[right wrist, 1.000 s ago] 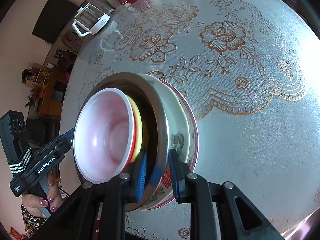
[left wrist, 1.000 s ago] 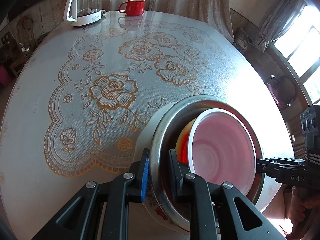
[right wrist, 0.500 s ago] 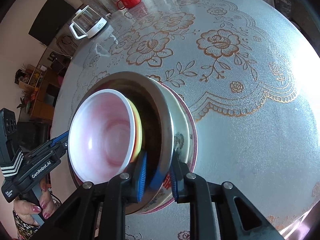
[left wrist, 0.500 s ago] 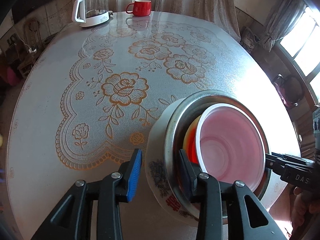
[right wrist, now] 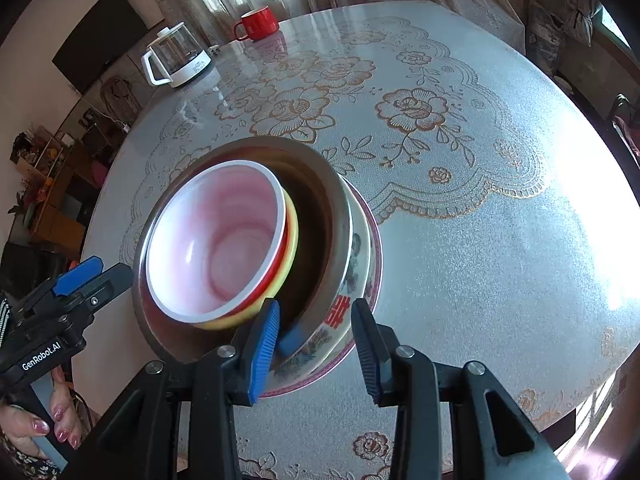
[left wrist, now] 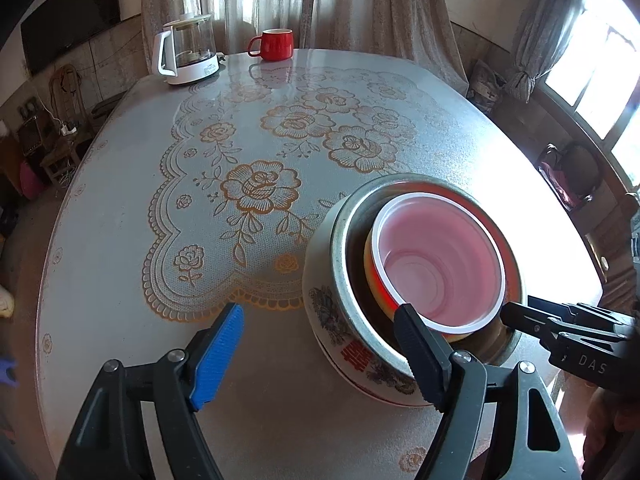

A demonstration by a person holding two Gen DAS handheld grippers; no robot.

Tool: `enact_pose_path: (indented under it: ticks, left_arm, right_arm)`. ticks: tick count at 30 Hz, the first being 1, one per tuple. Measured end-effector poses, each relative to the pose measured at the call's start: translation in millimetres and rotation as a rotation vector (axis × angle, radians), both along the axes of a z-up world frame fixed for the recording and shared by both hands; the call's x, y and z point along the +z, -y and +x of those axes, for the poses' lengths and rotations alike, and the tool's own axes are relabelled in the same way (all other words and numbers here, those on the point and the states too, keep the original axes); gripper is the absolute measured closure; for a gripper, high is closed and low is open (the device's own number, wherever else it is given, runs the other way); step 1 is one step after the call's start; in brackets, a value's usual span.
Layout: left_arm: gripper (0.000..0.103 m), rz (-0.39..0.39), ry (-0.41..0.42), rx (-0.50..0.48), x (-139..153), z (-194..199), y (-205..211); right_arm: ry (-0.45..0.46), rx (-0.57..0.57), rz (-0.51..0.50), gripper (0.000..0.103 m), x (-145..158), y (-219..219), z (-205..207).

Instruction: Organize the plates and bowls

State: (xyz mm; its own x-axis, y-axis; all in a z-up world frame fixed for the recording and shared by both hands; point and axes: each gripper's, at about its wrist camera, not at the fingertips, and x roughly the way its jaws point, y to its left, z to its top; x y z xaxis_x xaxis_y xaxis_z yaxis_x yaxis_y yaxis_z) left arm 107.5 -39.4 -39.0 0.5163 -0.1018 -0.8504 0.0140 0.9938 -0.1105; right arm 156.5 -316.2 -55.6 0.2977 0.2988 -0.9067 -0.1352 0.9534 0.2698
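Observation:
A nested stack stands on the table: a white-rimmed pink bowl (left wrist: 440,268) in a red and yellow bowl (right wrist: 290,248), inside a steel bowl (left wrist: 340,240), inside a floral ceramic bowl (left wrist: 332,316) on a pink-rimmed plate (right wrist: 374,264). My left gripper (left wrist: 320,344) is open, its jaws wide apart, with the right finger over the stack's near rim. My right gripper (right wrist: 316,340) is open too, its jaws straddling the steel and ceramic rims (right wrist: 344,248) without clamping. Each gripper shows in the other's view, the right one (left wrist: 568,332) and the left one (right wrist: 72,280).
A glass kettle with a white handle (left wrist: 188,54) and a red mug (left wrist: 276,44) stand at the table's far edge. The table (left wrist: 240,140) has a gold floral lace cover. Curtains and windows lie beyond; the table's edge is close on the right (right wrist: 600,380).
Both grippers were shut on the stack's rims a second ago; both have opened and drawn back a little. The stack now rests level on the table.

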Motion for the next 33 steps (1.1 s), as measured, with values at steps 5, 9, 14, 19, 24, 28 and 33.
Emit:
enact_pose_path:
  ticks: [5, 9, 14, 19, 24, 28, 33]
  left_arm:
    - [0.019, -0.033, 0.025, -0.005, 1.0, -16.8, -10.2]
    - [0.017, -0.041, 0.049, 0.011, 3.7, -29.1, -19.5]
    - [0.009, 0.020, 0.069, 0.009, 5.9, -40.9, -20.3]
    - [0.000, 0.076, 0.129, -0.014, 8.2, -55.1, -16.2]
    - [0.000, 0.085, 0.144, -0.032, 6.0, -62.3, -10.0]
    - [0.000, 0.080, 0.155, -0.044, 7.6, -66.6, -5.7]
    - [0.000, 0.060, 0.134, -0.055, 4.6, -73.3, -1.5]
  right_arm:
    - [0.048, -0.027, 0.002, 0.065, 8.2, -6.2, -20.3]
    - [0.080, -0.031, -0.019, 0.065, 13.8, -10.9, -36.2]
    - [0.114, -0.006, -0.057, 0.065, 17.7, -22.0, -55.5]
    - [0.141, -0.005, -0.054, 0.064, 14.1, -29.6, -72.1]
    - [0.232, 0.007, -0.099, 0.038, 14.6, -37.8, -90.8]
    - [0.266, 0.000, -0.099, 0.035, 17.9, -38.1, -101.6]
    - [0.262, -0.013, -0.113, 0.035, 17.4, -36.6, -112.6]
